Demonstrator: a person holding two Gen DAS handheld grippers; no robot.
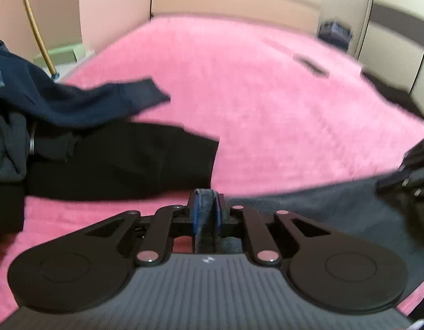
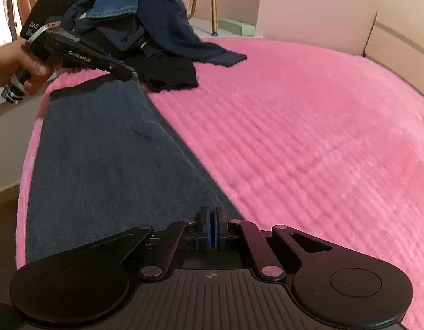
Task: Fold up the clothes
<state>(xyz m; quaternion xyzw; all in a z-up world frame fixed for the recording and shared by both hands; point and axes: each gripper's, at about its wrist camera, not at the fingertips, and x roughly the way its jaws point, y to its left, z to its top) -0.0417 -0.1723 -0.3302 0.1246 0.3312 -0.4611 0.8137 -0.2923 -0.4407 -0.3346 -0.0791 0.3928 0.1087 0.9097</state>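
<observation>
So we've got both tools clamped on the grey garment (image 2: 101, 151) along the bed's (image 2: 308, 137) near edge: left tool (image 1: 207, 206), right tool (image 2: 212, 220).

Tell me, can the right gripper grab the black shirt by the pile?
Probably not right now. The right gripper is shut at one end of the grey cloth, and the black shirt lies far across it, beside the left gripper.

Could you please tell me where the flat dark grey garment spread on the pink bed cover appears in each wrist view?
Left wrist view: the dark grey garment fills the lower right, its edge pinched in the left gripper.
Right wrist view: it runs from upper left to bottom centre, with the right gripper at its near edge.
Shared landmark: the heap of dark clothes.
</observation>
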